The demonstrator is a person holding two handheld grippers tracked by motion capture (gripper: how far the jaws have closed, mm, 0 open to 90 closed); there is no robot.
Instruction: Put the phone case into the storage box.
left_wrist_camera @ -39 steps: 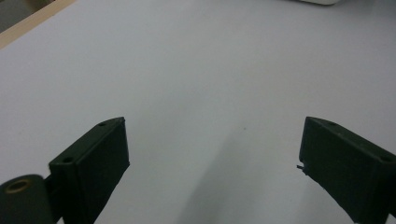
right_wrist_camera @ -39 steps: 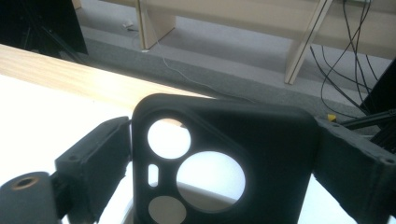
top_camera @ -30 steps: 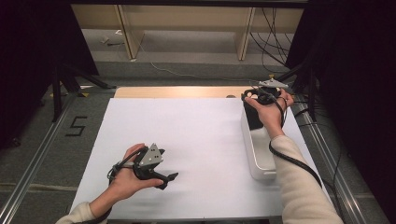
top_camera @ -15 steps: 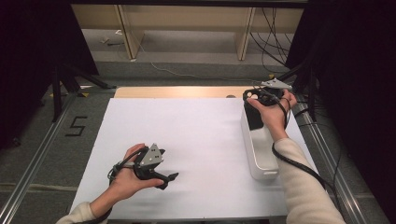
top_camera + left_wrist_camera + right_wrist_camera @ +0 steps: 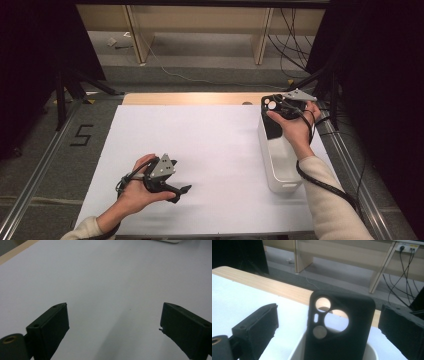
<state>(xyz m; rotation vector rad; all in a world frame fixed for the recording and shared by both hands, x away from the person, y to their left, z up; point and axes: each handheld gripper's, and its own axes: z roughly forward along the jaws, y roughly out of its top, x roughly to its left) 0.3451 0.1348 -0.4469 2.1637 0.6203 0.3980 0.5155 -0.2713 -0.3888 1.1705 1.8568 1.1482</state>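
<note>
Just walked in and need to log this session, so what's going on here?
A person sits at a white table with a two-jaw gripper in each hand. The right gripper is at the far end of a white bin, its jaws open on either side of a black phone case that stands upright in the bin; it is not clamped. The left gripper rests low over bare tabletop, jaws open and holding nothing.
</note>
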